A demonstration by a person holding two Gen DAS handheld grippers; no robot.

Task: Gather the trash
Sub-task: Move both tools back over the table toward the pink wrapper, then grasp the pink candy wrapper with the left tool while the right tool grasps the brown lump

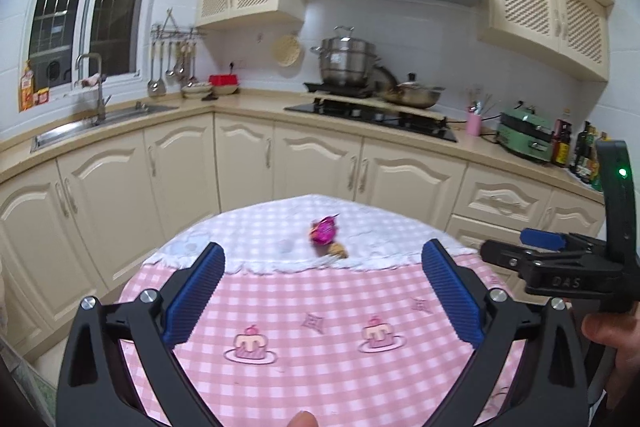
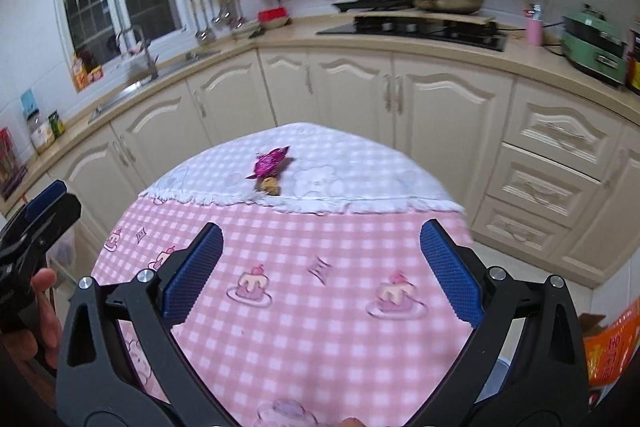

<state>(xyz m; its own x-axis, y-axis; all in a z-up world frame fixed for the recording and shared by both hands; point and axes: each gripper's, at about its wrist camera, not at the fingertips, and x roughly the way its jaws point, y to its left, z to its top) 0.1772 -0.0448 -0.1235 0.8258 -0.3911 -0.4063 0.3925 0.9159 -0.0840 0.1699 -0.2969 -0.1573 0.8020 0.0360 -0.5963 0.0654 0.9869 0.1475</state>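
Observation:
A crumpled magenta foil wrapper [image 1: 323, 229] lies on the white far part of a small round table [image 1: 280, 367] with a pink checked cloth. A small brown nut-like scrap [image 1: 337, 250] lies touching its near side. Both also show in the right wrist view: wrapper [image 2: 270, 161], scrap [image 2: 269, 185]. My left gripper [image 1: 323, 291] is open and empty, above the table's near side, short of the trash. My right gripper [image 2: 321, 267] is open and empty, likewise short of it. The right gripper also shows at the right edge of the left wrist view [image 1: 540, 247].
Cream kitchen cabinets [image 1: 248, 163] wrap around behind the table, with a sink [image 1: 100, 119] on the left and a hob with pots [image 1: 372, 107] at the back. An orange bag [image 2: 612, 351] sits low on the right beside the table.

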